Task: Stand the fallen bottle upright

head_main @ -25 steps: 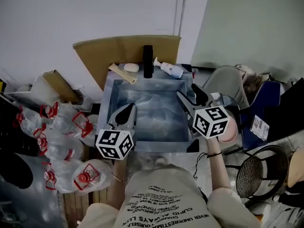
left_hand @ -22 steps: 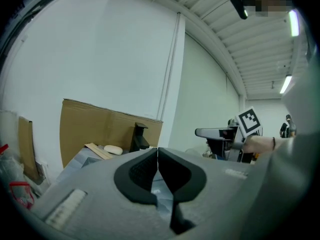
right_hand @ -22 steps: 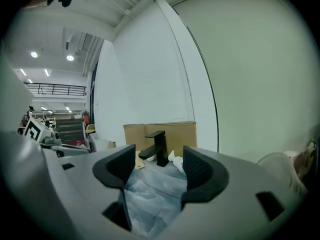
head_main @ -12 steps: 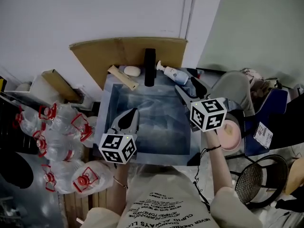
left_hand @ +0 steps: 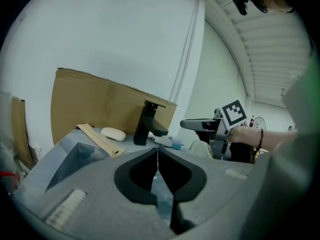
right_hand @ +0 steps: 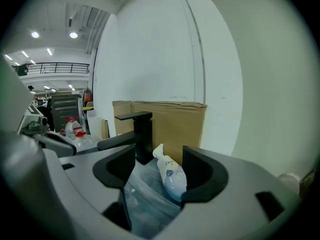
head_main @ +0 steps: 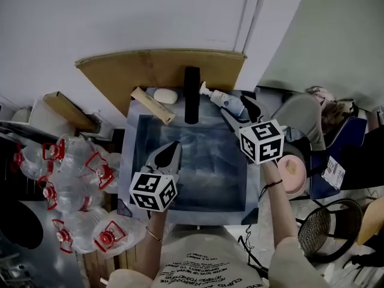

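Bottle (right_hand: 170, 176) is seen flat on its side, white with a blue base, on the back ledge of the sink (head_main: 133, 161), and it is framed right between the jaws of the right gripper (head_main: 237, 110). Those 2 jaws are spread wide, 1 to each side of the bottle. No squeeze is being applied, and from the right gripper view the pads appear to be clear of the plastic, though the far pad is too close to call with certainty. The pump nozzle is pointed up and away towards the tap (head_main: 192, 95), which is stood just beside it on the ledge.

Over to the left gripper (left_hand: 158, 156): its jaws are pressed together, tip to tip, with nothing caught between them. It is held over the near left part of the basin, well apart from the bottle.

Further out, a pale bar of soap (head_main: 165, 95) is laid on the ledge left of the tap, with a long tan strip (head_main: 153, 105) angled across the corner beside it. A sheet of cardboard (head_main: 156, 71) is propped against the wall behind the sink. Clear jugs with red caps (head_main: 78, 173) are piled on the floor to the left, and a pink bowl (head_main: 292, 173) is seen to the right.
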A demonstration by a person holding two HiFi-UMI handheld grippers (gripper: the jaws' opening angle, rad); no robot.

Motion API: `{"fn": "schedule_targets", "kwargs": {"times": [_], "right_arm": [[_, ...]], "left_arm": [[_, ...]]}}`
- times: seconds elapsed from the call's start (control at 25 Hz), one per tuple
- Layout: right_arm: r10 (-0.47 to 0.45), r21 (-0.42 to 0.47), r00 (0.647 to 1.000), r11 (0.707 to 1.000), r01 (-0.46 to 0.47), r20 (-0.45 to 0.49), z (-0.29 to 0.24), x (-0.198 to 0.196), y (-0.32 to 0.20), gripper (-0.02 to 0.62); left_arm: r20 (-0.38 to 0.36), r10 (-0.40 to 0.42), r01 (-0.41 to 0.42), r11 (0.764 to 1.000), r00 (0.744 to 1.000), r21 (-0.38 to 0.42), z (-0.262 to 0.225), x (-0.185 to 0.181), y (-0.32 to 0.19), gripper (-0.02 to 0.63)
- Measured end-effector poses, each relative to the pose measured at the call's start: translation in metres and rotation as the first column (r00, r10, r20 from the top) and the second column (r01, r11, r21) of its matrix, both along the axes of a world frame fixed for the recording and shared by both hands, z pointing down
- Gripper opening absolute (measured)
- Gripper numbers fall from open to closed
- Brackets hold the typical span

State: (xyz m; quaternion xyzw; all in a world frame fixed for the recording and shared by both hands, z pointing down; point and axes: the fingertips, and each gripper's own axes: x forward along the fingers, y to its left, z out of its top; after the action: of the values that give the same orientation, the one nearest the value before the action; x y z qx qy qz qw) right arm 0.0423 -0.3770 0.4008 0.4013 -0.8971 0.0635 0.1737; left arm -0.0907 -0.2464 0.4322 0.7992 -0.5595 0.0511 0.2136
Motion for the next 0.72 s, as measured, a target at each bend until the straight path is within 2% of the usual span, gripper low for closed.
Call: {"fn": "schedule_targets", "kwargs": {"times": [0.12, 0.28, 0.56, 0.72], "right_arm": [[-0.051, -0.012, 0.995, 0.999, 0.050, -0.085, 0.012, -0.010, -0.018, 0.282], [-0.161, -0.050, 0.968, 0.987, 0.155, -0.191, 0.028, -0.025, -0.034, 0.284], [-0.296, -0.151, 0.896, 0.954, 0.260, -0.331, 0.058, -0.039, -0.055, 0.284], [-0.375, -0.232, 0.849, 0.923, 0.305, -0.372, 0.075, -0.046, -0.062, 0.299]], "left_arm": [[-0.019, 0.020, -0.020, 0.999, 1.000, -0.025, 0.011, 0.001, -0.013, 0.025], [-0.032, 0.034, -0.035, 0.998, 0.999, -0.044, 0.024, -0.001, -0.025, 0.026], [-0.052, 0.038, -0.042, 0.996, 0.998, -0.083, 0.044, -0.002, -0.036, 0.025], [-0.060, 0.036, -0.042, 0.994, 0.998, -0.100, 0.052, -0.002, -0.040, 0.025]]}}
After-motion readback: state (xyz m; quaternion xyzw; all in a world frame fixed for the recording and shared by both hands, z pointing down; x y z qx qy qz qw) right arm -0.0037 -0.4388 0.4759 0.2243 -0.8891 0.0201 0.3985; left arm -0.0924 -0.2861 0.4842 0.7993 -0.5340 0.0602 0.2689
